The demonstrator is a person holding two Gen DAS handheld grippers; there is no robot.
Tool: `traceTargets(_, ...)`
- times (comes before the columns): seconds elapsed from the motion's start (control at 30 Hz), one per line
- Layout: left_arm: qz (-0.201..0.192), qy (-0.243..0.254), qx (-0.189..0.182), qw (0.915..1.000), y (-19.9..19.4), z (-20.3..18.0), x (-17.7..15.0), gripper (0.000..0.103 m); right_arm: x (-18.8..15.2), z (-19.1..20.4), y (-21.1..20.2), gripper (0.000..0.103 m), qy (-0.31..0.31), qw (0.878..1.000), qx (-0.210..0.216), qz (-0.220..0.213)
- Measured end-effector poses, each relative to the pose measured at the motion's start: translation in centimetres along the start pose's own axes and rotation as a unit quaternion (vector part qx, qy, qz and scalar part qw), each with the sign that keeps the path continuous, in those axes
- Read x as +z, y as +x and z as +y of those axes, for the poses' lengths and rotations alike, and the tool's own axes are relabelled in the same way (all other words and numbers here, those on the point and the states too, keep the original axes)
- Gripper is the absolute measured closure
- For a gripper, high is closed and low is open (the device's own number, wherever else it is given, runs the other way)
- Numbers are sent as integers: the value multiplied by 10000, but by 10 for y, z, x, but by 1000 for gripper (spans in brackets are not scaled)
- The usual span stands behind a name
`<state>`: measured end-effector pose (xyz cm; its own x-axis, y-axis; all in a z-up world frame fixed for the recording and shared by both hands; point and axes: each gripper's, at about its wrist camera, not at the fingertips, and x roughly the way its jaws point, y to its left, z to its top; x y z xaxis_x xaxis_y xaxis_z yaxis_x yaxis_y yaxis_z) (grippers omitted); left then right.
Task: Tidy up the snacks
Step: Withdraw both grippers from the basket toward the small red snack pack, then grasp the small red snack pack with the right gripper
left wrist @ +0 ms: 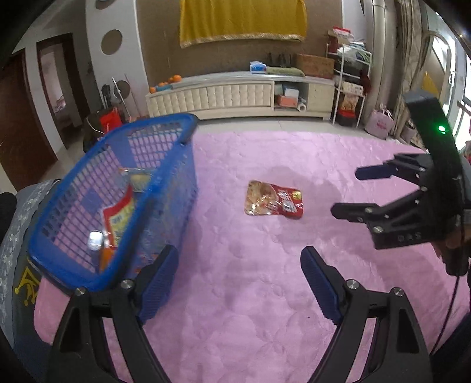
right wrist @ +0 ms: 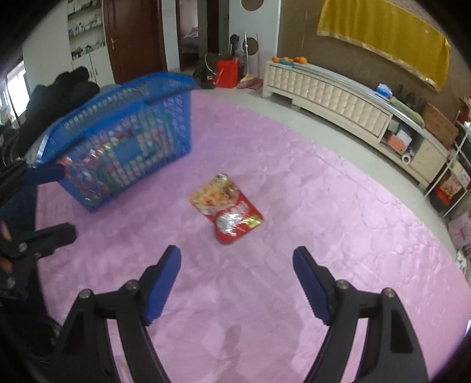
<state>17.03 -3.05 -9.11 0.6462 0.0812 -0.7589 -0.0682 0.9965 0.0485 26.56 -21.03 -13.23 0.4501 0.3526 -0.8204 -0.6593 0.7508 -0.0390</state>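
snack pack (left wrist: 273, 199): one, red with a food photo and foil glare, flat near the centre of the pink rug (left wrist: 250, 294). one blue basket (left wrist: 117, 188) at the rug's left edge holds more packs, count unclear. left gripper (left wrist: 240, 280) and right gripper (right wrist: 237, 280): both released, empty.

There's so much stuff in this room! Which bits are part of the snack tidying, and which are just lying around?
Part of the job:
red snack packet on the pink blanket
blue basket, snacks already inside

Just lying about:
oranges on the long cabinet
yellow cloth
red bag
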Motion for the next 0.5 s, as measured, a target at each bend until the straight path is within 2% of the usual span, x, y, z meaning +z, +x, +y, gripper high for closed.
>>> traceTargets(0.1,110,3,-69,9999,9,-3,2,19,-3,-9,13,21,52,9997,250,65)
traceTargets(0.23,209,-22,-106,9997,23,-5,7,19,0,-17,32,21,-32,9994,324,77)
traceTargets(0.5,376,49,-20,9993,45,-9,15,20,19,-11,64,21,-809,9947,610,187)
